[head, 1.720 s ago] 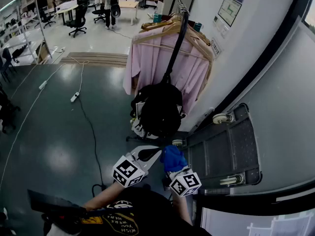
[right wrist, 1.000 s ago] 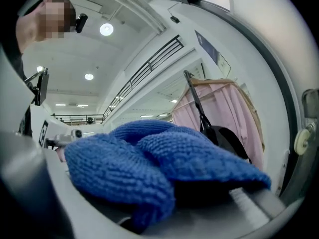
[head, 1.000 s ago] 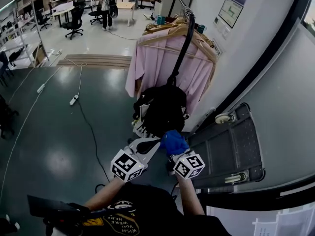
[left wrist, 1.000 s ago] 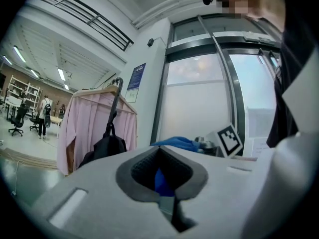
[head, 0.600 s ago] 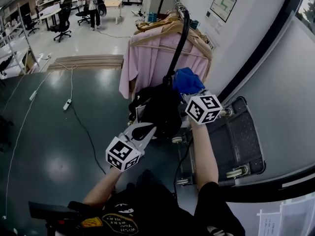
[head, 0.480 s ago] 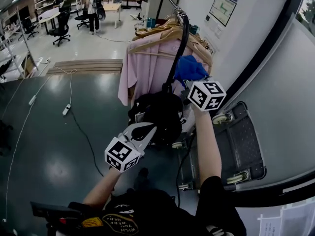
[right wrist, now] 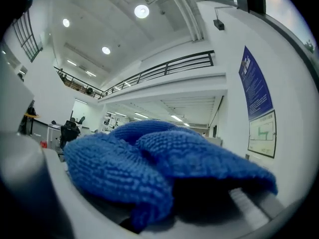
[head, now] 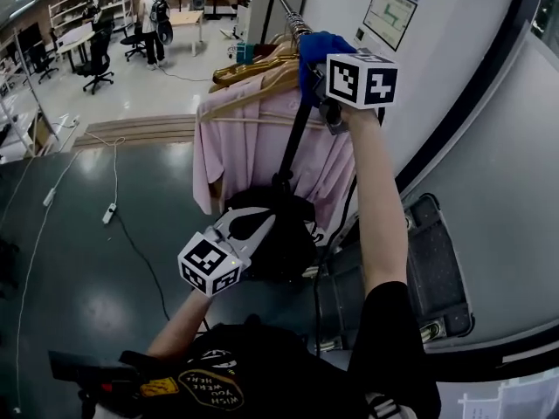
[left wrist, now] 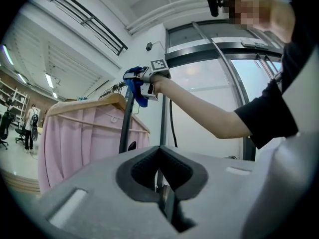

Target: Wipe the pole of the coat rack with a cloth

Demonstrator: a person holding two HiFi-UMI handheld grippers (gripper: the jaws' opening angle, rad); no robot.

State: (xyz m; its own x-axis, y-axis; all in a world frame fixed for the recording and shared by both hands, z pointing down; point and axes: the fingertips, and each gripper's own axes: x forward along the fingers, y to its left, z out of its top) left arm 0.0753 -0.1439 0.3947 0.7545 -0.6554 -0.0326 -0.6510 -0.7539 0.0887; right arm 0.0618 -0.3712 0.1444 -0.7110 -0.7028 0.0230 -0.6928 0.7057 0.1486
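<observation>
Grey workshop floor stretches left of the coat rack. My right tool is clamped on the blue cloth, which looks pressed against the top of the black pole. My left tool hangs closed and empty. The wipe is starting; next I slide the cloth down the pole, keeping contact.

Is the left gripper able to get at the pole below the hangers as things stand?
Probably yes: the left gripper, jaws shut and empty, points at the bare pole above the black bag; nothing stands between them.
</observation>
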